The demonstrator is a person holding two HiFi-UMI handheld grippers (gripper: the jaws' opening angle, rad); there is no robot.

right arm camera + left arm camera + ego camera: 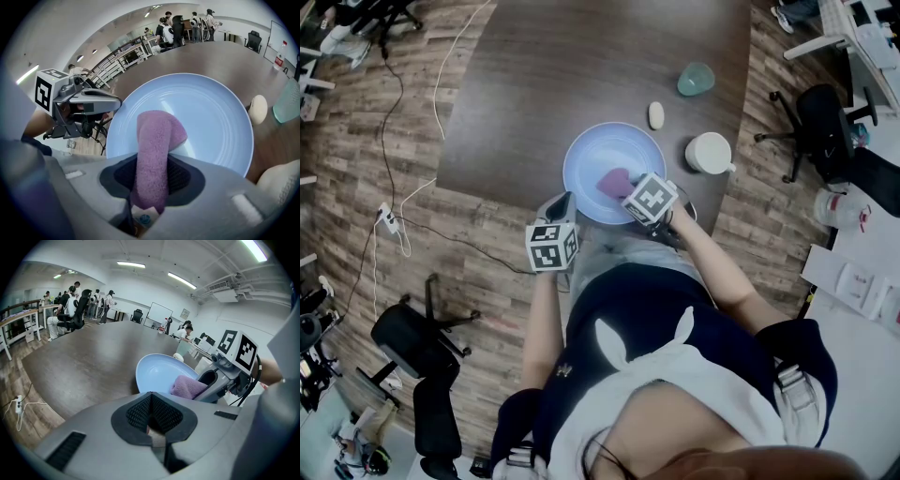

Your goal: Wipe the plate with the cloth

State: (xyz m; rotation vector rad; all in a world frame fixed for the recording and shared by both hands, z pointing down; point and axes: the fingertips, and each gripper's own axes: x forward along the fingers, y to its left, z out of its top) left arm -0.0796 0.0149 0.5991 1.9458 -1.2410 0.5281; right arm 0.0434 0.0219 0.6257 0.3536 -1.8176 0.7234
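Plate (pixel 589 155), pale blue, round and glossy, sits near the close edge of a dark wood-grain surface (pixel 581 75) in the head view. A purple cloth (pixel 615 180) lies bunched on its near side under the right claw (pixel 630 193). The left claw (pixel 561 206) points at the plate's near left rim. Behind the plate stand a white mug (pixel 710 153), a translucent teal cup (pixel 696 79) and a small white oval (pixel 656 114). The floor (pixel 375 131) is plank-patterned.

In the left gripper view, the left claw's (pixel 150 401) dark ribbed pads meet along a seam with nothing between them. The plate's (pixel 157 373) rim lies just past their tip; contact cannot be told. The fleecy cloth (pixel 187 386) rests in the shallow bowl.

In the right gripper view, the right claw (pixel 152 180) clamps the cloth (pixel 154 150), a thick napped roll whose free end bends down onto the plate's (pixel 211 112) ringed bottom. The oval (pixel 258 108) lies just beyond the rim.
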